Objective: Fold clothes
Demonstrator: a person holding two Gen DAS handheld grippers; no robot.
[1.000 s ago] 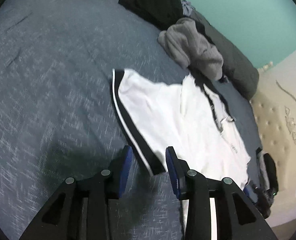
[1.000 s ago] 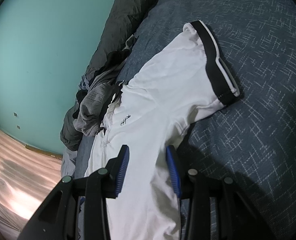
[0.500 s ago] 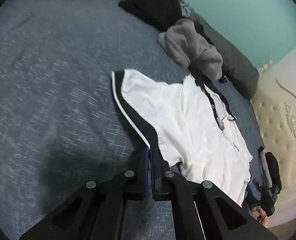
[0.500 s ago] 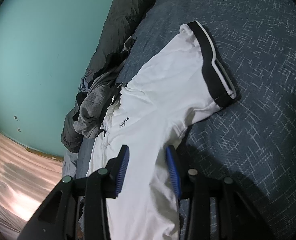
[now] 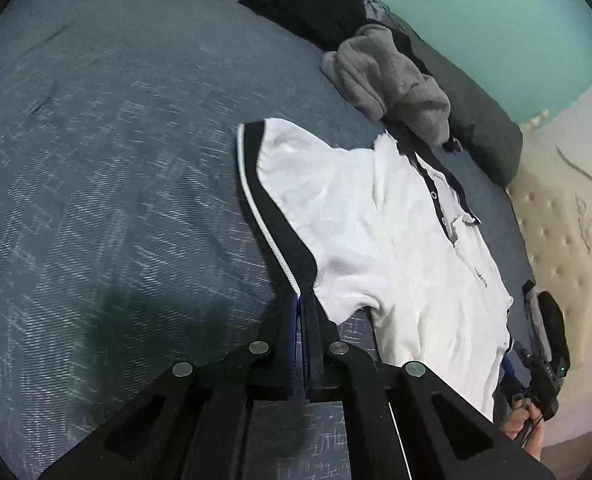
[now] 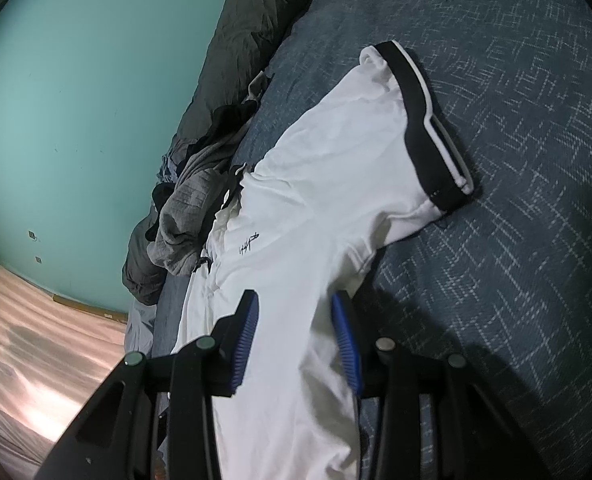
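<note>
The left claw [image 5: 300,300] is clamping the white shirt's [image 5: 376,240] black sleeve cuff [image 5: 291,248] at six o'clock; the right claw [image 6: 296,312] is standing apart over the shirt.

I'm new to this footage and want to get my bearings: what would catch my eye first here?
A white polo shirt with a black sleeve cuff lies spread on the blue-grey bedspread. The left gripper is shut on the cuff's near corner, while the right gripper stands open over the shirt's body. Beyond the collar, a crumpled grey garment sits near the teal wall.
</note>
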